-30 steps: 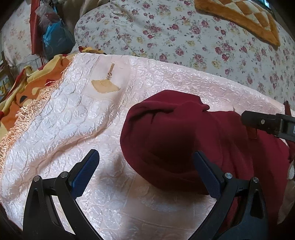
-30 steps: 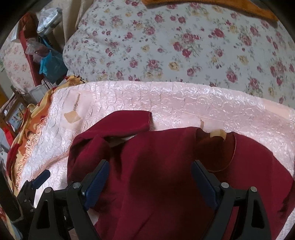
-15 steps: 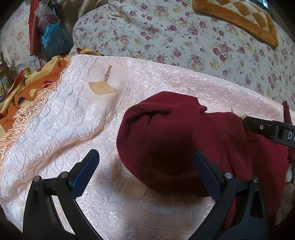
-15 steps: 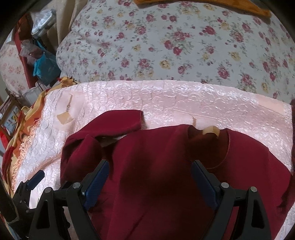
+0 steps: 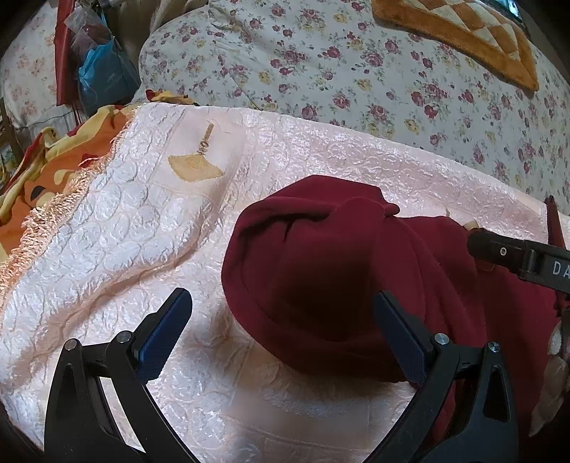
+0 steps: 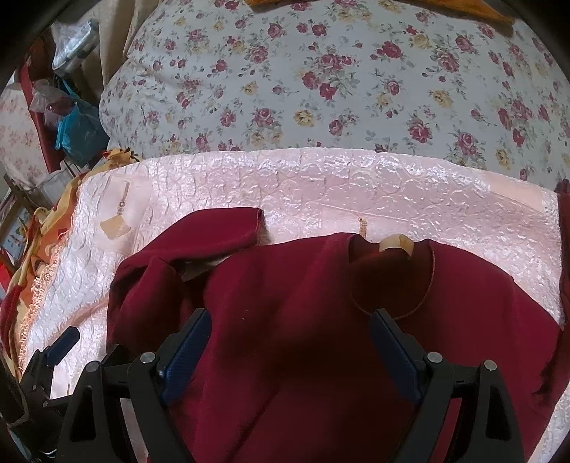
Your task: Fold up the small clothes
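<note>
A dark red sweater (image 6: 320, 320) lies on a shiny pink quilted cloth (image 6: 320, 185), neck opening with a tan label (image 6: 395, 244) facing away. Its left sleeve (image 6: 213, 231) is folded across toward the collar, and the left shoulder is bunched into a mound (image 5: 320, 267). My left gripper (image 5: 281, 331) is open and empty, just in front of that mound. My right gripper (image 6: 292, 350) is open and empty, hovering over the sweater's chest. The right gripper's finger (image 5: 516, 254) shows at the right of the left wrist view; the left gripper's tip (image 6: 60, 345) shows at the lower left of the right wrist view.
A floral quilt (image 6: 338, 78) rises behind the pink cloth. An orange and yellow blanket (image 5: 46, 171) lies past the cloth's fringed left edge. A blue bag (image 5: 103, 78) stands at the far left. An orange checked mat (image 5: 463, 32) lies on the quilt.
Both grippers have stayed open and shifted only slightly; the view has drifted a little forward over the sweater. The sweater has not moved.
</note>
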### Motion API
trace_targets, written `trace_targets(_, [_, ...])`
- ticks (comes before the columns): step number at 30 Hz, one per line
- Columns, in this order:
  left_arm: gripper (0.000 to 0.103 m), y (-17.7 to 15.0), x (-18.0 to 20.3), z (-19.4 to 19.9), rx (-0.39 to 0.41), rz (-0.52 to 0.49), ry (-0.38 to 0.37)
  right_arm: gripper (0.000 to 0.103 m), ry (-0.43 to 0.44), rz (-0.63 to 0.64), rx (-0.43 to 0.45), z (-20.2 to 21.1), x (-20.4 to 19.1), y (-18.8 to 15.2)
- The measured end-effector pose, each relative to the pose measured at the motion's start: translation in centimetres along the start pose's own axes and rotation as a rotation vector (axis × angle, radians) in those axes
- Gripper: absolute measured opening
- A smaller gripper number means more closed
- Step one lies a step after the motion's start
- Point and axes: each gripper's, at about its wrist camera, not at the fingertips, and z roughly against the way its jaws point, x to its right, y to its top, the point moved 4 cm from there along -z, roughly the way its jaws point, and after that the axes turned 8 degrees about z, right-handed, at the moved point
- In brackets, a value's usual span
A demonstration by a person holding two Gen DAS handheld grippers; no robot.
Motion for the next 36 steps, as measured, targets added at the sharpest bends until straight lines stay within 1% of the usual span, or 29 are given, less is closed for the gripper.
trace_targets(4, [0.102, -0.1, 0.0, -0.5, -0.029, -0.004, -0.016, 0.089, 0.022, 0.004, -0.006, -0.5, -0.3, 0.6])
trace_targets(5, [0.102, -0.1, -0.1, -0.7, -0.038, 0.001, -0.016, 0.089, 0.039, 0.005, -0.007, -0.7, -0.5, 0.9])
trace_targets(7, [0.102, -0.2, -0.6, -1.0, -0.052, 0.013, -0.006, 0.089, 0.084, -0.001, -0.013, -1.2, -0.9, 1.4])
trace_targets(10, [0.102, -0.2, -1.6, -1.9, -0.079, 0.04, 0.015, 0.089, 0.186, -0.017, -0.035, -2.6, -2.1, 2.2])
trace_targets(11, [0.102, -0.2, -1.9, -2.2, -0.09, 0.049, 0.021, 0.089, 0.234, -0.026, -0.046, -3.3, -2.8, 2.6])
trace_targets(13, [0.102, -0.2, -2.2, -2.6, -0.102, 0.06, 0.019, 0.089, 0.286, -0.03, -0.062, -4.6, -3.9, 3.2])
trace_targets(16, [0.102, -0.3, -2.4, -2.9, -0.108, 0.059, 0.021, 0.089, 0.314, -0.028, -0.074, -6.3, -5.1, 3.9])
trace_targets(19, [0.102, -0.3, -2.4, -3.1, -0.115, 0.053, 0.026, 0.087, 0.347, -0.09, -0.094, -8.3, -5.3, 4.7])
trace_targets(23, [0.102, -0.3, -2.4, -3.6, -0.127, 0.054, 0.03, 0.082, 0.415, -0.203, -0.115, -11.1, -4.9, 5.9])
trace_targets(25, [0.102, -0.3, -2.4, -3.7, -0.129, 0.051, 0.031, 0.074, 0.432, -0.242, -0.129, -12.5, -4.8, 6.3])
trace_targets(26, [0.102, -0.3, -2.4, -3.8, -0.131, 0.05, 0.033, 0.063, 0.437, -0.255, -0.132, -13.0, -4.7, 6.4])
trace_targets(27, [0.102, -0.3, -2.4, -3.9, -0.133, 0.05, 0.033, 0.05, 0.443, -0.273, -0.134, -13.6, -4.6, 6.4])
trace_targets(29, [0.102, -0.3, -2.5, -3.9, -0.136, 0.054, 0.032, 0.04, 0.442, -0.294, -0.132, -14.4, -4.4, 6.6])
trace_targets(30, [0.102, -0.3, -2.6, -3.9, -0.138, 0.056, 0.031, 0.033, 0.439, -0.294, -0.124, -14.5, -4.3, 6.6])
trace_targets(31, [0.102, -0.2, -2.6, -3.9, -0.139, 0.059, 0.031, 0.029, 0.436, -0.29, -0.109, -14.3, -4.3, 6.8])
trace_targets(32, [0.102, -0.2, -2.7, -3.9, -0.139, 0.061, 0.031, 0.022, 0.443, -0.288, -0.094, -14.0, -4.2, 7.0])
trace_targets(33, [0.102, -0.1, -2.6, -4.0, -0.139, 0.061, 0.031, 0.018, 0.449, -0.284, -0.076, -13.4, -4.2, 7.1])
trace_targets(34, [0.102, -0.2, -2.6, -4.0, -0.137, 0.06, 0.033, 0.018, 0.45, -0.27, -0.041, -12.2, -4.2, 7.5])
trace_targets(36, [0.102, -0.2, -2.5, -4.0, -0.133, 0.053, 0.041, 0.016, 0.452, -0.236, 0.003, -10.4, -4.3, 8.0])
